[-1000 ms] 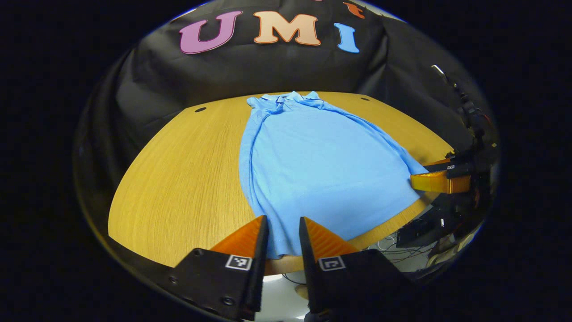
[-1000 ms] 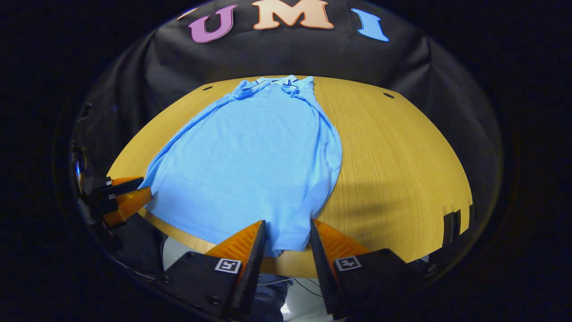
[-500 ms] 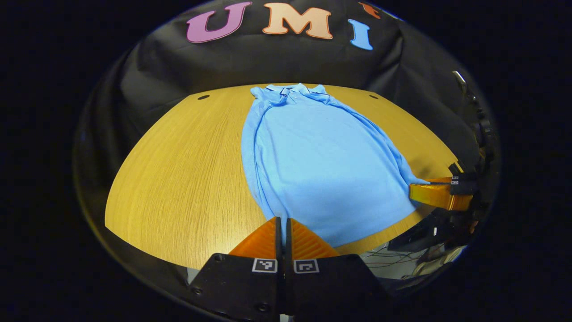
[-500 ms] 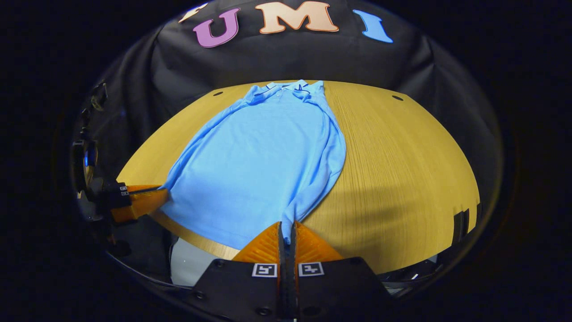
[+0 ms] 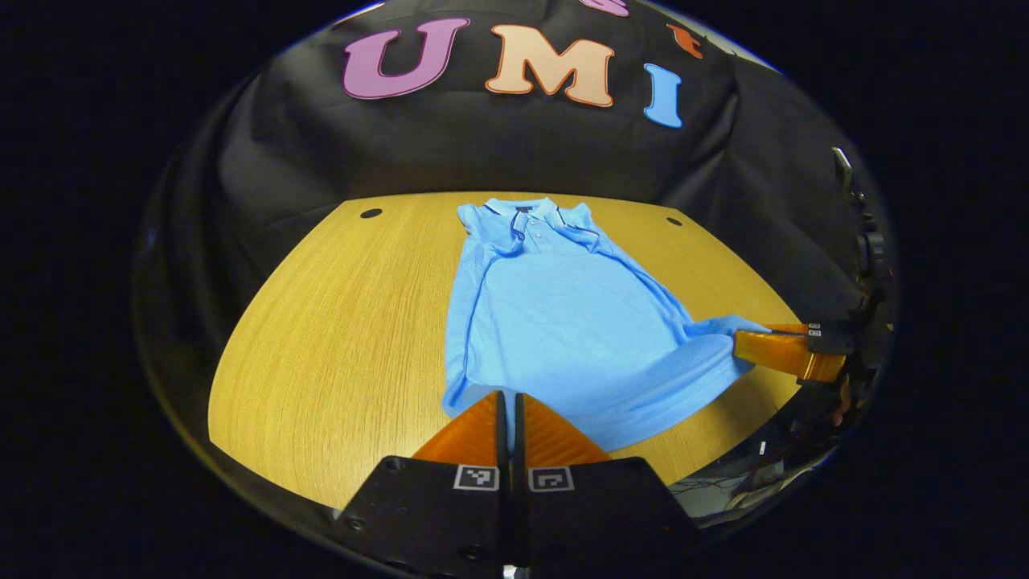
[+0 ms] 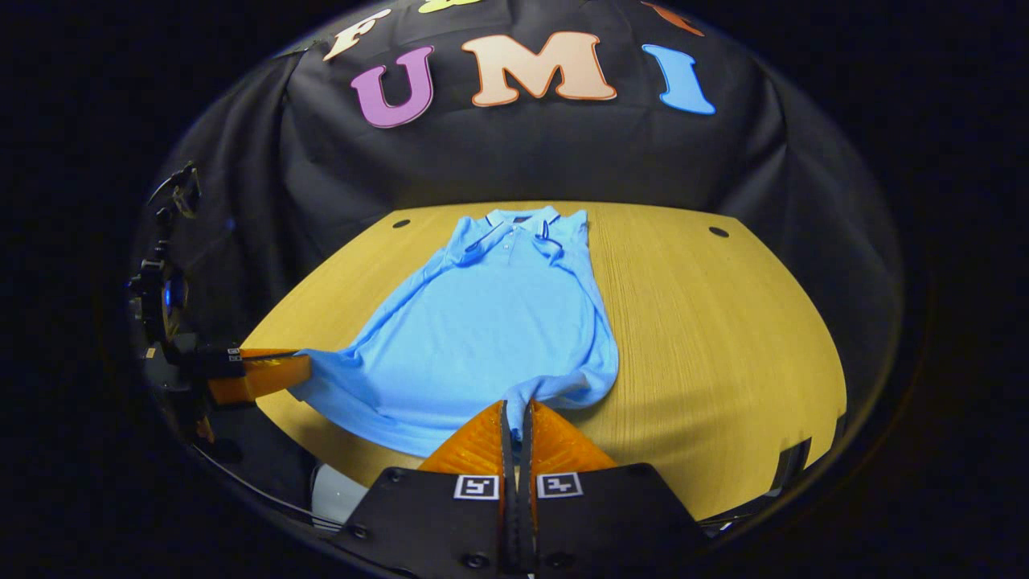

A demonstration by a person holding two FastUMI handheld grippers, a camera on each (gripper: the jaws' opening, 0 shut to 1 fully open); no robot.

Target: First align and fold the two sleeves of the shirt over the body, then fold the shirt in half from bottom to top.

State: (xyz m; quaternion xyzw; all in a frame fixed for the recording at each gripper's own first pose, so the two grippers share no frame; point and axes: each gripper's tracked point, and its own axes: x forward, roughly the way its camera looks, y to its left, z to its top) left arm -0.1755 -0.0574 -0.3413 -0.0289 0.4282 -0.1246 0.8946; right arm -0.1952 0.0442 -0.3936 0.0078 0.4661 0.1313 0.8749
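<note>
Wooden worktop (image 5: 321, 322), rounded at its far side, carrying a light-blue polo shirt (image 5: 555, 322) laid lengthwise ahead of both grippers, collar (image 5: 522, 211) at the far end and hem (image 6: 386, 426) nearest them. The sleeves appear already folded in along the body, giving a narrow outline; the step in hand is judged to be the bottom-to-top fold.

Left gripper (image 5: 506, 410), seen in the left gripper view: fingers pressed together on the hem corner directly in front of it, cloth rising off the worktop at that point. To its right, the right gripper (image 5: 764, 347) pinches the opposite hem corner.

Right gripper, seen in the right gripper view (image 6: 514, 418): fingers closed on a bunched tuck of hem cloth between their tips. To its left, the left gripper (image 6: 273, 374) holds its corner at a similar height.

The hem between the two grippers sags and curls under slightly. The next move calls for carrying both corners forward together, at equal height and pace, toward the collar, keeping the hem taut so that the fold line lies straight across the body.
</note>
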